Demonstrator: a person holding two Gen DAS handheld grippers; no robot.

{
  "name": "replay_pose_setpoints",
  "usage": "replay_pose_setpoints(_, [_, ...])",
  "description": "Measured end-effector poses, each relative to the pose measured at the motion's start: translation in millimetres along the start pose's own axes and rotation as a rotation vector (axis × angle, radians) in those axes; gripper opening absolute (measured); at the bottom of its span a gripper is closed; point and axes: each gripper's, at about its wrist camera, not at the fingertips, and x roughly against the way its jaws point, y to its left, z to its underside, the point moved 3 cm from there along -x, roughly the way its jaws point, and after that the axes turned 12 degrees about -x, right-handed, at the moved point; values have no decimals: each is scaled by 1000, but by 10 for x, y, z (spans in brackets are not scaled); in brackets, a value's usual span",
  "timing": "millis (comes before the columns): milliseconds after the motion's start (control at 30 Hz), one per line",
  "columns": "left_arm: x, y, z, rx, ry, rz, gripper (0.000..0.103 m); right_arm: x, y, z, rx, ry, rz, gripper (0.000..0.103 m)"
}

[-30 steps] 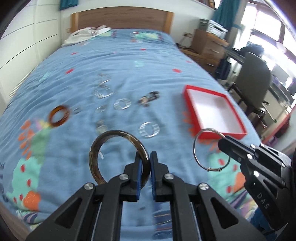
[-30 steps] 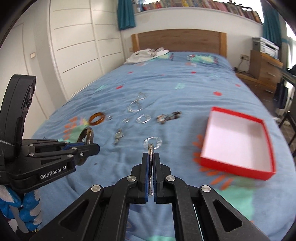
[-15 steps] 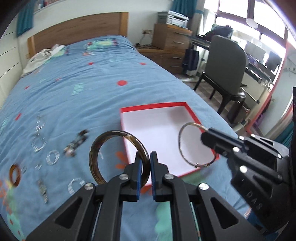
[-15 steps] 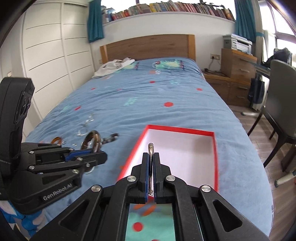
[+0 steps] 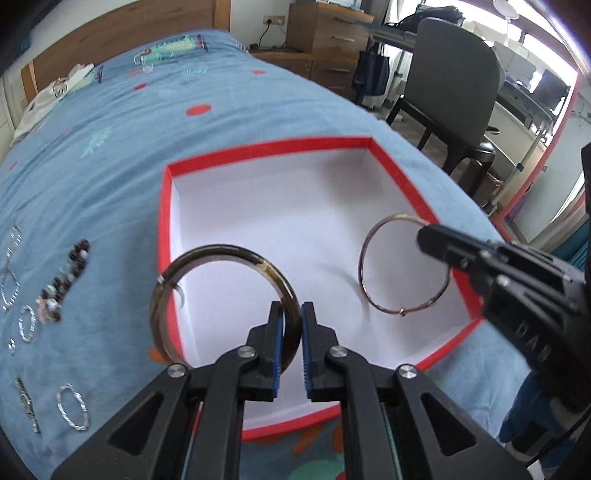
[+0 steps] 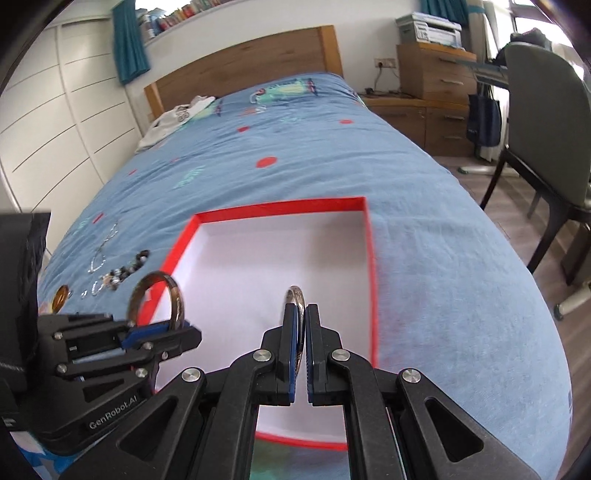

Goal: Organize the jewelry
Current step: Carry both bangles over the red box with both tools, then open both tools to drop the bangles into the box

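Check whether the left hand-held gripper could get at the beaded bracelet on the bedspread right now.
Probably not yet: the left hand-held gripper is shut on the dark bangle over the red box; the beaded bracelet lies unobstructed to its left.

Place: home bedroom w/ study corner.
Bed: blue patterned bedspread (image 6: 332, 155) fills most of view; oak-wood headboard (image 6: 240, 62) at far end; white crumpled garment (image 6: 177, 118) near headboard.
Storage: white panelled wardrobe doors (image 6: 55, 122) left of bed; wooden drawer chest (image 6: 436, 88) right of headboard, grey printer (image 6: 428, 26) on top.
Books: shelf of books (image 6: 177, 18) above headboard, teal curtain (image 6: 127, 40) beside it.
Work area: grey upholstered chair (image 5: 450, 92) right of bed, monitors (image 5: 550, 86) beyond it.
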Motion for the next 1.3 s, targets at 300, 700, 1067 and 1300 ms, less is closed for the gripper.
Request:
replay_pose_setpoints(300, [-213, 17, 110, 60, 31, 36, 11, -281, -40, 177, 65, 91, 31, 5])
replay_pose_setpoints(700, [-143, 116, 214, 178, 42, 160, 18, -256, 46, 255, 146, 137, 95, 15])
replay_pose_setpoints(1067, [-41, -23, 176, 122, 72, 150, 34, 355, 51, 237, 90, 39, 85, 51])
replay_pose_setpoints(1300, [532, -22, 133, 90, -4, 82, 34, 853, -70, 222, 27, -31, 110, 57])
